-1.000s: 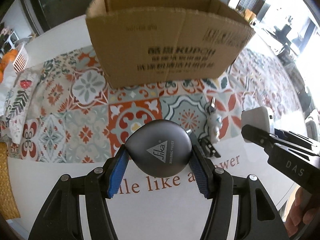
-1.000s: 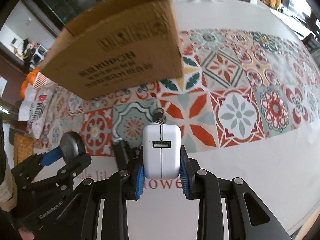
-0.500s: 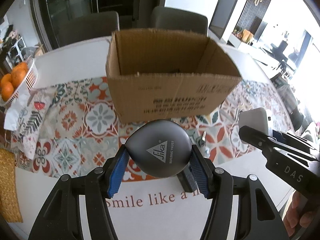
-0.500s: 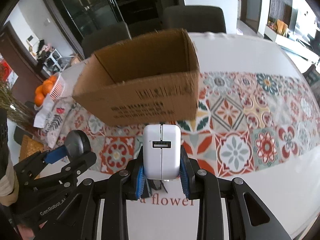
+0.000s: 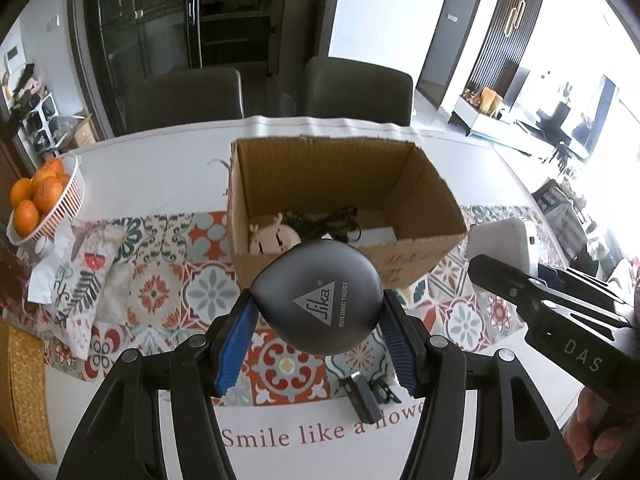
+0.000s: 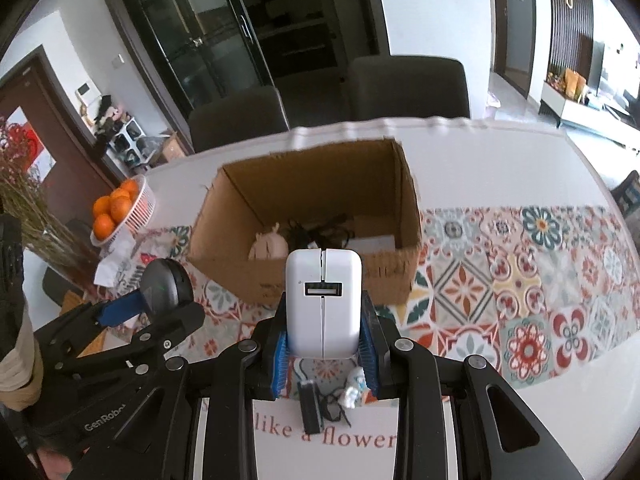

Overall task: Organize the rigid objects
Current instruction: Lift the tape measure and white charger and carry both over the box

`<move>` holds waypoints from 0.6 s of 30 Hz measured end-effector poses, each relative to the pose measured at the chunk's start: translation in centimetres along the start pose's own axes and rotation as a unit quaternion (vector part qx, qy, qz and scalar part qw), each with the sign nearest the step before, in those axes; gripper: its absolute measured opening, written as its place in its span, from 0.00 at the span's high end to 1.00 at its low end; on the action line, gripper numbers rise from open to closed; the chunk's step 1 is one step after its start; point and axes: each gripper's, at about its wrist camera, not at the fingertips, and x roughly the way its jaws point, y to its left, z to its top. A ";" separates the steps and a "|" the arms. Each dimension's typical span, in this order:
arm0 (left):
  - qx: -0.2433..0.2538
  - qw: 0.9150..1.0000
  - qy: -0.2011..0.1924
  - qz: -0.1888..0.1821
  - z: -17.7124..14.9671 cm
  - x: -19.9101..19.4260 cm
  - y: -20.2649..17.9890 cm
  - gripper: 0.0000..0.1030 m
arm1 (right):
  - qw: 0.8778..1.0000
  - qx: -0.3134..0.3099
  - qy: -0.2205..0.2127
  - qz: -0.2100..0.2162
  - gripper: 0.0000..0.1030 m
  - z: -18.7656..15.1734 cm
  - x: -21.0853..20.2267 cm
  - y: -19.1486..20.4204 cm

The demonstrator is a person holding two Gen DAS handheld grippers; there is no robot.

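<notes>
My left gripper is shut on a round dark grey case with a triangle logo, held above the table in front of the open cardboard box. Next to it on the right, my right gripper is shut on a white USB charger, also in front of the box. Inside the box lie a beige deer-shaped piece, a black cable and something white. Below the grippers, a small black block with a cord and a tiny white figure lie on the table.
A white basket of oranges stands at the table's left, with a patterned cloth beside it and a woven mat at the near left edge. Two dark chairs stand behind the table. A tiled runner stretches right.
Both grippers have risen with their objects still held. The box was seen from its front side; now its open top and contents show.
</notes>
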 end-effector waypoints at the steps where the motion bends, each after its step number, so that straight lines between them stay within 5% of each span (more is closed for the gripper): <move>1: 0.000 1.000 -0.001 0.000 0.2 -0.1 0.0 0.42 | 1.000 -0.001 -0.001 0.001 0.70 0.3 -0.1 0.1; 18: 0.009 1.000 -0.017 0.020 5.7 -0.2 0.5 0.42 | 1.000 -0.027 -0.013 0.006 0.70 5.9 0.5 0.7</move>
